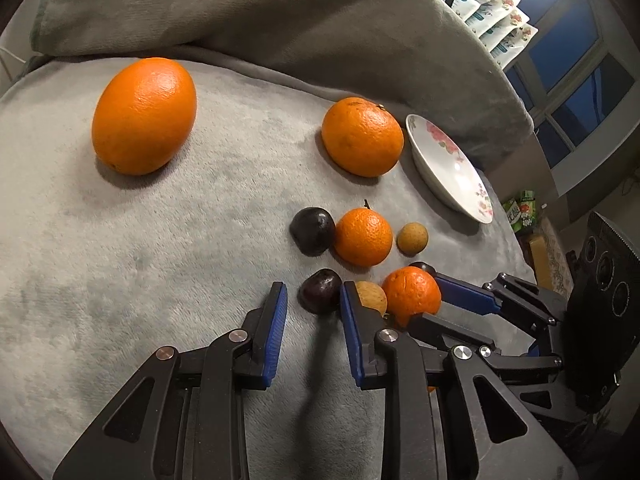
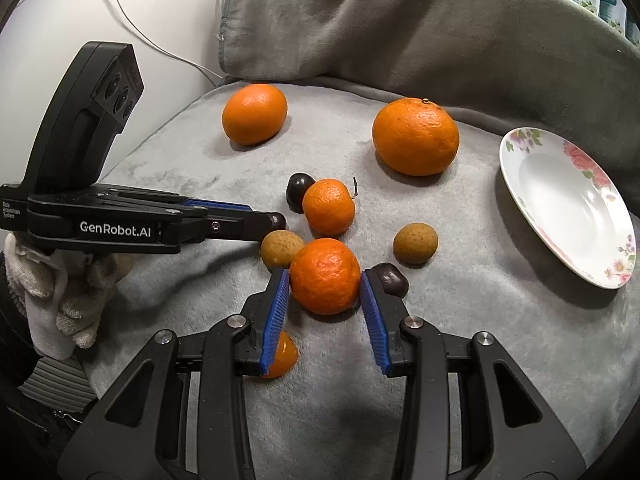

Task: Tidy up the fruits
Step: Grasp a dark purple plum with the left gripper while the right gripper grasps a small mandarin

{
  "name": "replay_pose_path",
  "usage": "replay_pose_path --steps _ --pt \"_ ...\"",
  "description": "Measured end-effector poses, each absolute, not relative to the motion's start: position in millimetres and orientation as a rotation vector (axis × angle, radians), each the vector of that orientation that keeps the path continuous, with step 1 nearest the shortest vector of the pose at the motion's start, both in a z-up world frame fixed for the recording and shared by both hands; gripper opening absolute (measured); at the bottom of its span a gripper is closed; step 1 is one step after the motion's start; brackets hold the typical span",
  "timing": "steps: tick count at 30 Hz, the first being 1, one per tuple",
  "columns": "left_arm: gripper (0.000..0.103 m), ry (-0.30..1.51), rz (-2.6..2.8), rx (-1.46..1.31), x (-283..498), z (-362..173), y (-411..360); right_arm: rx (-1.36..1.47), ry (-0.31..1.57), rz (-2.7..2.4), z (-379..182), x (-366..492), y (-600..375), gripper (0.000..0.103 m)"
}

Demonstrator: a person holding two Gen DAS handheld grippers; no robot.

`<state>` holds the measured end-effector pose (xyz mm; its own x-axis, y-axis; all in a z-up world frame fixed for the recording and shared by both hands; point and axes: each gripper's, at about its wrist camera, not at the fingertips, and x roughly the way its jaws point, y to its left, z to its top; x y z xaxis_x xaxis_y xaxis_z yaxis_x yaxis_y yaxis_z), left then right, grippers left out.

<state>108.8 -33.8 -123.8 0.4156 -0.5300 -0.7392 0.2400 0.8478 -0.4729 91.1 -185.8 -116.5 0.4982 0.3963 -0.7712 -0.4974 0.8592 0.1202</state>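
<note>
Lots of fruit lies on a soft gray blanket [image 1: 120, 280]. At the back sit a big egg-shaped orange [image 1: 144, 116] and a big round orange [image 1: 362, 136], well apart. A white plate with pink flowers [image 1: 448, 168] rests just beside the big round orange, and it has nothing in it.

In the middle the small fruit lies in a bunch. A small orange with a stalk [image 1: 363, 237] touches a dark plum [image 1: 313, 231]. A little brown fruit [image 1: 412, 239] lies near its other side.

The left gripper [image 1: 314, 300] points down at the blanket. Its fingers are close together. A second dark plum [image 1: 321, 290] sits right at the tips and touches the right-side finger. A bit of blanket shows between that plum and the other finger, so it is not squeezed. A hand in a white glove [image 2: 60, 292] holds this gripper.

The right gripper [image 2: 325, 280] has a small orange [image 2: 325, 276] between its fingers. Both blue pads [image 2: 276, 312] press on its sides, and the orange rests on the blanket. Another brown fruit [image 2: 282, 249] touches it on the left. A third dark plum [image 2: 390, 278] peeks out behind the right finger. A small bit of orange fruit [image 2: 285, 356] shows under the left finger, mostly hidden.
</note>
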Motion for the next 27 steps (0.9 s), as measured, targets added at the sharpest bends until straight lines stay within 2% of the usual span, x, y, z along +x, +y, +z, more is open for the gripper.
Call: replay_pose_path --steps 4,27 --pt "0.018 1.033 -0.508 -0.332 108.9 -124.8 -34.3 -0.116 0.897 0.540 -116.4 90.9 -186.2 0.038" --pt "0.017 0.959 -0.490 -0.365 99.8 -109.7 -22.7 -0.039 0.861 0.512 -105.2 85.2 -201.3 0.035"
